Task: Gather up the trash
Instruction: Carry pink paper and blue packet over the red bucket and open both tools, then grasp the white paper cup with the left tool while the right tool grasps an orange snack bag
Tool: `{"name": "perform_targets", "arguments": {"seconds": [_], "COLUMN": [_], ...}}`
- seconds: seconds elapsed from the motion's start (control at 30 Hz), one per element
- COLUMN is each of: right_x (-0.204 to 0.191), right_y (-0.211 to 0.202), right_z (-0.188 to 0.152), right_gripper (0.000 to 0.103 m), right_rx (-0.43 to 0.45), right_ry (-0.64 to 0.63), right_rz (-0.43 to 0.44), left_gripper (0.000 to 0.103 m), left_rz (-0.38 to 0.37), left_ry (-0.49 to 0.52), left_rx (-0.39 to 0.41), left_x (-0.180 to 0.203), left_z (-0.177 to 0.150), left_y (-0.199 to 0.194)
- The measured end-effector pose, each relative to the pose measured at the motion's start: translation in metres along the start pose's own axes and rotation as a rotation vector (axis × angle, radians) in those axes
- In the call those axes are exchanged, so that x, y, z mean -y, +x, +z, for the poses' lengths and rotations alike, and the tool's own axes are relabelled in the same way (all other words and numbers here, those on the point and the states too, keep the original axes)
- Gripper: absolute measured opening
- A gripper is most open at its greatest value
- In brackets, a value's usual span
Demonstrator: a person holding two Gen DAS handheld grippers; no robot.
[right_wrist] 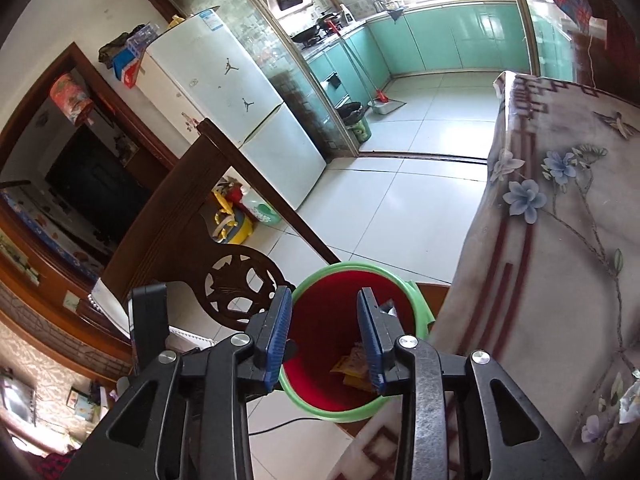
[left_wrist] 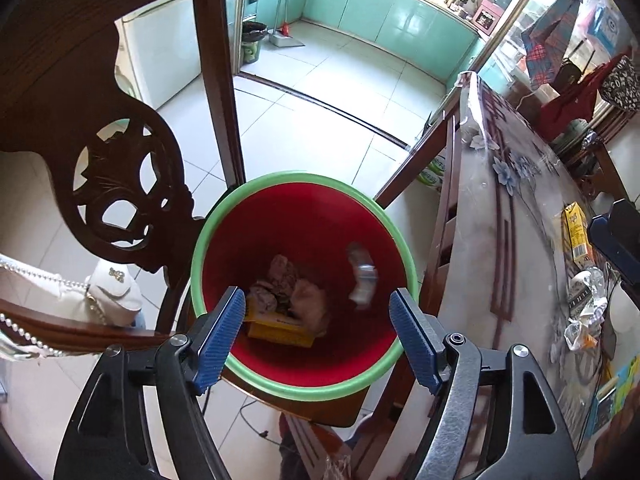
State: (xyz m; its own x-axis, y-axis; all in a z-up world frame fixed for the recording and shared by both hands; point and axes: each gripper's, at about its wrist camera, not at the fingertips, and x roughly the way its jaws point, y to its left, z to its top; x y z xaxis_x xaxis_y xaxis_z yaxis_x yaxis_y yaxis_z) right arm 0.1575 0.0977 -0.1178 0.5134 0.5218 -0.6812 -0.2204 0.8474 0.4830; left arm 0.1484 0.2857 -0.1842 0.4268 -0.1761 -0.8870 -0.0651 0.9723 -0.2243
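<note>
A red bin with a green rim point(left_wrist: 400, 240) stands on a chair seat beside the table. It holds crumpled paper point(left_wrist: 286, 274), a yellow carton point(left_wrist: 280, 330) and a blurred silver-white wrapper point(left_wrist: 362, 276) in mid-air inside it. My left gripper point(left_wrist: 316, 336) is open and empty right above the bin. My right gripper point(right_wrist: 326, 336) is open and empty above the same bin point(right_wrist: 320, 412), which shows yellow trash point(right_wrist: 354, 368). On the table, a yellow carton point(left_wrist: 576, 236) and crumpled clear wrappers point(left_wrist: 586, 308) lie at the right.
A carved dark wooden chair back point(left_wrist: 120, 184) stands left of the bin, with a white pearl-strap bag point(left_wrist: 108, 288) on it. The floral-cloth table point(right_wrist: 560, 240) is to the right. A white fridge point(right_wrist: 240, 108) and a tiled kitchen floor point(left_wrist: 320, 80) lie beyond.
</note>
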Motion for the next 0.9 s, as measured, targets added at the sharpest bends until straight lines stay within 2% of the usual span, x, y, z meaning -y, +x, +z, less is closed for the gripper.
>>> {"name": "perform_targets", "arguments": {"seconds": [0.27,0.57,0.67,0.73,0.9], "right_x": [0.038,0.128,0.159,0.177,0.211], "right_y": [-0.058,-0.142,-0.153,-0.152,-0.134], "right_z": [-0.036,-0.077,-0.08,-0.08,-0.079], "right_gripper": [0.032,0.032,0.037,0.045,0.049], "right_rx": [-0.004,0.029,-0.039,-0.1,-0.281], "right_ry": [-0.027,0.043,-0.02,-0.112,-0.289], "right_rz": [-0.132,-0.385,-0.429,-0.454,-0.429], "left_gripper": [0.08,0.081,0.081,0.081,0.081], "left_rz": [-0.019,-0.087,-0.112,-0.135,-0.168], "left_ry": [0.133,0.223,0.269,0.297,0.325], "left_rx": [0.016,-0.028,-0.04,-0.047,-0.049], "left_x": [0.041,0.103,0.129,0.147,0.181], "left_z": [-0.011,-0.032,-0.04,-0.044,-0.053], "left_y": [-0.009,-0.004,-0.005,-0.006,-0.012]}}
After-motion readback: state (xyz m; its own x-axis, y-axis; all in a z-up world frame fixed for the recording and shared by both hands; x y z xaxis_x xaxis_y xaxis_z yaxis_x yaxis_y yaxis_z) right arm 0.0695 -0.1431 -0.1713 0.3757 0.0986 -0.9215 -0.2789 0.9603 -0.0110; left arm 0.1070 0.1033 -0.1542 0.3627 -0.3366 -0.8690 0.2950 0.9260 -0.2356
